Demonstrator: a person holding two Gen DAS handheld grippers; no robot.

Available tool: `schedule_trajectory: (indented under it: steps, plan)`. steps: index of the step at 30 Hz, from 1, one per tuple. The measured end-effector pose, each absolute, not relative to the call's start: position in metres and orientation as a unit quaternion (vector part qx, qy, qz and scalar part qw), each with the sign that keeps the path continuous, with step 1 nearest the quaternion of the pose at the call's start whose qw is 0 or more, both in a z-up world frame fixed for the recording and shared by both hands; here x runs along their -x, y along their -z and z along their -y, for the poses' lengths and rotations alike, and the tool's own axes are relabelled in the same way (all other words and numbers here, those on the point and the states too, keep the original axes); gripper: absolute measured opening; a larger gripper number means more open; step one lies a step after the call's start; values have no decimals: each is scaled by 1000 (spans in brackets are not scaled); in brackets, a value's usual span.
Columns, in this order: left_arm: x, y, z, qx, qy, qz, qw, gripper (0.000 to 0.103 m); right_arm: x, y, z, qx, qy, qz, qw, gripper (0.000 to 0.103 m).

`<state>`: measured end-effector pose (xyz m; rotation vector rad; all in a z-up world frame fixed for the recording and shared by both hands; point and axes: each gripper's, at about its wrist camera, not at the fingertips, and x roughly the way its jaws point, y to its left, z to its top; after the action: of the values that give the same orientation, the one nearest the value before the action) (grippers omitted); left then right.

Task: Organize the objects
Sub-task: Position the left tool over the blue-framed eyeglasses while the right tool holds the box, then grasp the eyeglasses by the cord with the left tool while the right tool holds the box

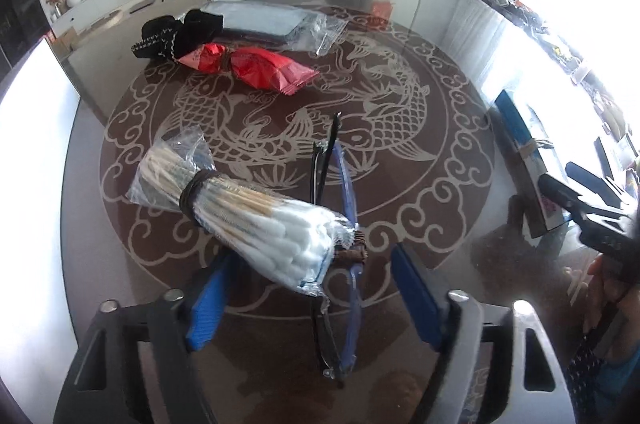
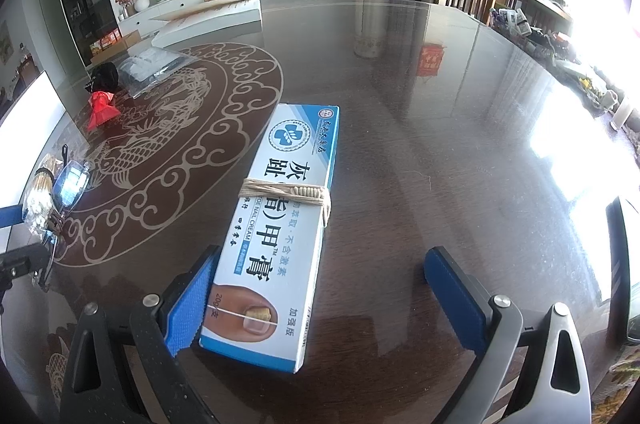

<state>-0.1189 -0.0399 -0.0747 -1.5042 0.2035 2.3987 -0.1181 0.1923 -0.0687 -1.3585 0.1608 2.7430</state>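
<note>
Lying near the table [image 2: 440, 104] centre, the cream box [image 2: 276, 224] is sitting between the right gripper [image 2: 324, 300]'s released fingers; the left gripper [image 1: 312, 304]'s fingers are flanking the glasses [image 1: 340, 264] unclenched.

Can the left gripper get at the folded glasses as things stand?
Probably yes. The left gripper is open with the glasses lying between its blue fingers. The one snag is the cotton swab bundle, which lies across the glasses and reaches the left finger, so it might get pinched too.
</note>
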Motion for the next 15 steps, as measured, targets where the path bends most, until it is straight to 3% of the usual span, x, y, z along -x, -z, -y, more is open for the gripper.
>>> schedule_trajectory:
  steps: [4, 9, 12, 13, 14, 15]
  plan:
    - [105, 68, 29, 518, -827, -62, 210, 68, 110, 63, -217, 421, -898, -127, -13, 99]
    - [88, 71, 10, 501, -825, -87, 245, 68, 106, 63, -215, 424, -899, -111, -2, 99]
    - [102, 69, 11, 502, -832, -58, 229, 68, 108, 62, -213, 432, -895, -105, -11, 99]
    - [107, 69, 10, 502, -833, -51, 226, 57, 109, 61, -214, 440, -892, -105, -14, 99]
    - [110, 69, 5, 501, -834, -61, 223, 34, 112, 59, -216, 447, -888, -103, -17, 99]
    - [111, 68, 0, 501, -832, -76, 227, 25, 115, 57, -217, 452, -886, -102, -17, 99]
